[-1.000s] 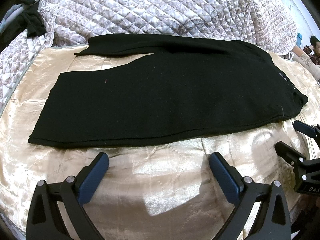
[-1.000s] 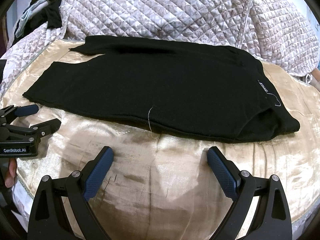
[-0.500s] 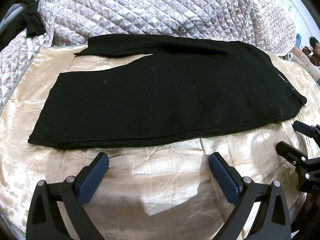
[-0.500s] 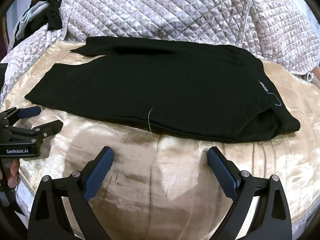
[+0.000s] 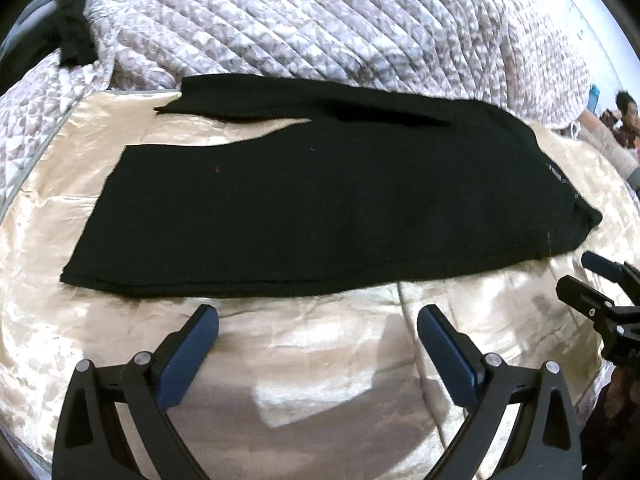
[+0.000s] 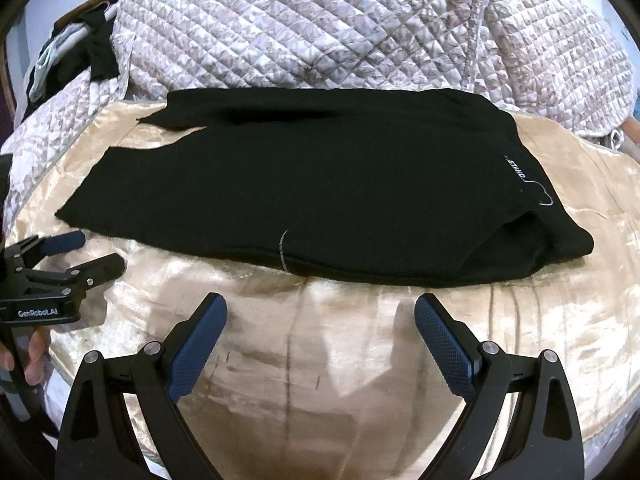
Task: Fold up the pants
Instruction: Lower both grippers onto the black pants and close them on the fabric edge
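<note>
The black pants [image 5: 320,208] lie flat on the gold satin bed cover [image 5: 320,344], straight ahead of both tongs, with their long axis running crosswise to the fingers. The near long edge sits just beyond the fingertips in each wrist view, not touching them. The left tongs [image 5: 318,330] stand wide apart and hold nothing; the right tongs [image 6: 320,320] are equally wide and empty. Judging from the 2 views, the left tongs face the middle of the near leg, with the hems [image 5: 92,240] off to their left, while the right tongs face a stretch closer to the waistband [image 6: 532,196], which lies off to their right with its white label. So the left one is nearer the hem end and the right one nearer the waist end, which would suit a fold bringing 1 end over the other along that long axis.

The 2 legs split apart at the hem end, the far leg [image 5: 248,100] lying further from the tongs against the quilted blanket [image 5: 320,24]. How many layers lie at the waist is hard to read, since the black cloth swallows every crease. A pale thread [image 6: 283,252] crosses the near edge. The left view is somewhat blurred
</note>
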`<state>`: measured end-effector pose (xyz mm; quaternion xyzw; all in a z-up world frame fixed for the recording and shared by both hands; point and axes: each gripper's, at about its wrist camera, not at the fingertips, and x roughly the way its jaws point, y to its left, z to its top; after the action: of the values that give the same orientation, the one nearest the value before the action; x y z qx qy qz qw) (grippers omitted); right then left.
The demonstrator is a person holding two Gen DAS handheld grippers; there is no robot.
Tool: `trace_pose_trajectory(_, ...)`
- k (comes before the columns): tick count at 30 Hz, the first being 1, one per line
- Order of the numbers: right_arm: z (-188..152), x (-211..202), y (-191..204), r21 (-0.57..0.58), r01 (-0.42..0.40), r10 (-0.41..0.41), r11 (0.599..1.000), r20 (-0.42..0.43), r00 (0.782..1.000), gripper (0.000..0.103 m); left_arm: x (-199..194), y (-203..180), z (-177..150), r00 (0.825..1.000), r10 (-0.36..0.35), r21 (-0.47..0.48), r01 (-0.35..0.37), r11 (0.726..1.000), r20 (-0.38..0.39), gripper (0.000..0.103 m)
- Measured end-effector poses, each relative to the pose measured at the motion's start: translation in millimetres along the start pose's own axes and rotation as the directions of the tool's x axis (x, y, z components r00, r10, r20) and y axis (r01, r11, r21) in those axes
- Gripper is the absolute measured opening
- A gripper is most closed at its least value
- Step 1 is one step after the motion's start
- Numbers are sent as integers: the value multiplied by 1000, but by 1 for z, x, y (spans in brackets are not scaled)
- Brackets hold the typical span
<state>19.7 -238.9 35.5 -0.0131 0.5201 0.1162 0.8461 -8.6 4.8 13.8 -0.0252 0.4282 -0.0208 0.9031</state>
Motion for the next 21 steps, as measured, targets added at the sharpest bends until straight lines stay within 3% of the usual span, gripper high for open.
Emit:
trace_pose_trajectory(9,1,-9,-45,182,18,-21,983,13,1000,95,-13,47,-1,999,24,-121,-18,992,46,101)
trace_pose_trajectory(16,-2,-6,-102,433,-11,4,901,18,1000,95,-5,91,0,999,-30,-306,36,951,24,98)
trace_pose_trajectory(21,9,1,-116,484,-44,20,874,55,998,93,7,98,8,998,-45,-349,57,935,42,98)
